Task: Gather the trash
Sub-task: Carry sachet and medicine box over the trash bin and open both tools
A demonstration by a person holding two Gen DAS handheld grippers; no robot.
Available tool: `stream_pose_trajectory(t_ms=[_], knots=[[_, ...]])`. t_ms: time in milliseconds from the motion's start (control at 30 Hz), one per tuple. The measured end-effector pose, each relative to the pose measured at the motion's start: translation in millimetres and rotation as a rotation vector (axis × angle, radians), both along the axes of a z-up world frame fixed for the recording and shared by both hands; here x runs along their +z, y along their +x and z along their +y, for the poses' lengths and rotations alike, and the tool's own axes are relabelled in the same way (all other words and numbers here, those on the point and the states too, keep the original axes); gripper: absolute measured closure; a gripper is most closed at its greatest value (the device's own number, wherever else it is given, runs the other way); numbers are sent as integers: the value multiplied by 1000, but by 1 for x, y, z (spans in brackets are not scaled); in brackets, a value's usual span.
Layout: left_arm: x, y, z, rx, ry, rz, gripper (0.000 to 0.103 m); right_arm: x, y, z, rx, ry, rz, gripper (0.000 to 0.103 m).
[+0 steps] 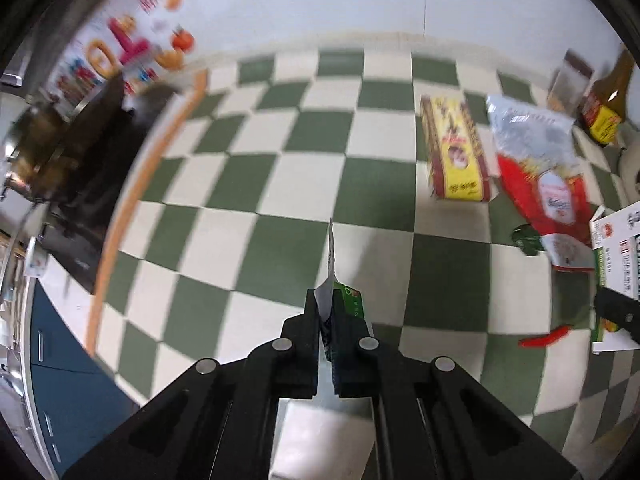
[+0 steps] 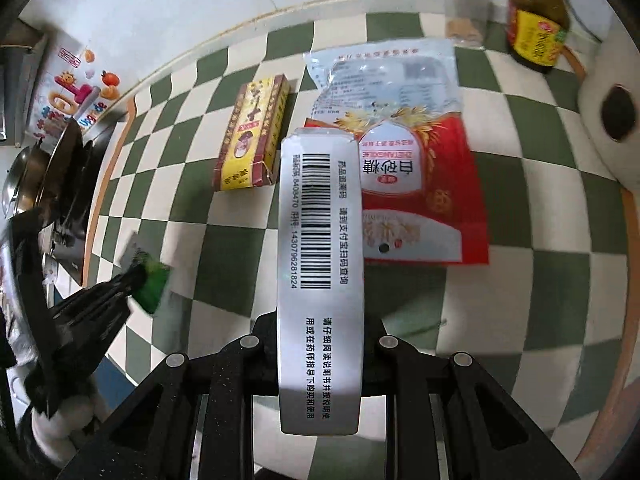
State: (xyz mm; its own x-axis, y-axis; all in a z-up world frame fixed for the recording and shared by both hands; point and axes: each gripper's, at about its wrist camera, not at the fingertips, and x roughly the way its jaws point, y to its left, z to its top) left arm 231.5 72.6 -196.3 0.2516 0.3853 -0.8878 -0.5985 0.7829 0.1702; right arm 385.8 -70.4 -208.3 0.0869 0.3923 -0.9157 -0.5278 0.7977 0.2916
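So we had the left gripper point(image 1: 331, 312) pinching a green wrapper point(image 1: 352, 300), right gripper point(image 2: 320, 332) clamping the barcode box point(image 2: 320, 240) above the checkered counter point(image 1: 240, 200)

Checkered counter point(image 2: 248, 264): yellow box point(image 2: 250, 136), sugar bag point(image 2: 420, 184)

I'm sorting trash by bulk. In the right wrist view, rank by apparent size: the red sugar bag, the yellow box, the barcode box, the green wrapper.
1. Barcode box, though nearness to the camera inflates it.
2. Red sugar bag.
3. Yellow box.
4. Green wrapper.
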Motion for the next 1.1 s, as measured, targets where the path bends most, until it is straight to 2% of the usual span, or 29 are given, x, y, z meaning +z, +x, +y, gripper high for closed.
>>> stream_pose_trajectory(t_ms=[100, 300, 433, 600, 733, 833, 967, 1067, 1100], knots=[[31, -29, -10, -22, 39, -66, 101, 19, -27, -4, -17, 10, -49, 79], [61, -88, -6, -101, 73, -165, 101, 53, -95, -18, -54, 46, -114, 79], [70, -136, -15, -157, 85, -203, 101, 71, -156, -29, -95, 64, -154, 79], [63, -194, -27, -217, 51, -202, 101, 80, -241, -46, -152, 66, -181, 79], [41, -233, -38, -251, 4, -155, 101, 67, -297, -56, -177, 55, -156, 79], [14, -249, -46, -261, -33, -102, 101, 45, -331, -62, -182, 31, -115, 79], [-34, -260, -51, -247, -91, -22, 101, -7, -357, -73, -196, -19, -41, 79], [-88, -262, -53, -221, -136, 51, 101, -54, -363, -78, -189, -51, 19, 79], [-117, -261, -53, -204, -160, 85, 101, -82, -366, -80, -182, -67, 53, 79]])
